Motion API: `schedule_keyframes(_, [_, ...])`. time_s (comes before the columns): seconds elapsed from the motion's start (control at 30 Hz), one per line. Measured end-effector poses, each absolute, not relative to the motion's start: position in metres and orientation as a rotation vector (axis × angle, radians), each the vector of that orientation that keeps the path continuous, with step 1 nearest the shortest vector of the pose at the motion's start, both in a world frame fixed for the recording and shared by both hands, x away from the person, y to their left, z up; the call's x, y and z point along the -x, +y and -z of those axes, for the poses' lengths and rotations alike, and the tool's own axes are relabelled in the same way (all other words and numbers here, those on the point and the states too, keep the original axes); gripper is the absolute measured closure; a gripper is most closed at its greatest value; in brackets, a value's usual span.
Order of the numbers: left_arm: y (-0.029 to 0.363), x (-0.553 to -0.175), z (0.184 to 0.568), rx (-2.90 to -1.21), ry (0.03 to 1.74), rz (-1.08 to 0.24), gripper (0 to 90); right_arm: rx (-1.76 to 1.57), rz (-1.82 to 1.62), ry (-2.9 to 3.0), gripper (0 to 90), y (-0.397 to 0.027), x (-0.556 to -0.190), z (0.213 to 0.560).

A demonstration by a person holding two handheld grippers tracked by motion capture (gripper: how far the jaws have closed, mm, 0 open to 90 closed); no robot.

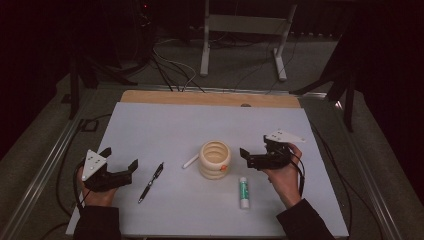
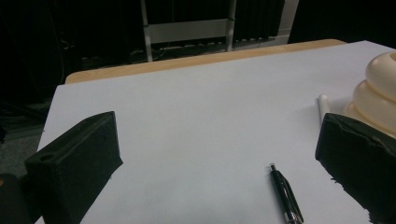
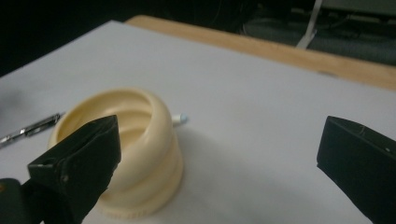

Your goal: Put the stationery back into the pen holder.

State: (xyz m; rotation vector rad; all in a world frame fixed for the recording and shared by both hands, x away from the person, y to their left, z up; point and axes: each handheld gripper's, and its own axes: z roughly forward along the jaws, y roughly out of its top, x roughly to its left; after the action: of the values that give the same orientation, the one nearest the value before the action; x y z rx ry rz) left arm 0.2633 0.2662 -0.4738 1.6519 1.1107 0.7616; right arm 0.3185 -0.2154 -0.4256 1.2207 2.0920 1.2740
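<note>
Apparently nothing has been gathered yet: the black ballpoint pen (image 1: 151, 182) lies on the white counter (image 1: 165, 125) left of the cream ribbed ceramic cup (image 1: 215, 159). Both grippers' fingers are spread, empty.

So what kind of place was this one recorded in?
Probably a lab or recording room set up for data capture, not a home. A white sheet covers the wooden table, cables trail over the carpeted floor behind it, and a metal stand sits against dark curtains. A person holds the left gripper and right gripper.
</note>
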Motion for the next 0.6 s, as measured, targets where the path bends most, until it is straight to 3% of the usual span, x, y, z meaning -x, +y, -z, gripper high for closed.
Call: schedule_keyframes(0.6, [0.267,-0.262,0.475,-1.645,1.121,-0.759,0.4,-1.332,-1.126,2.242,0.0,-0.218,-0.286,0.456])
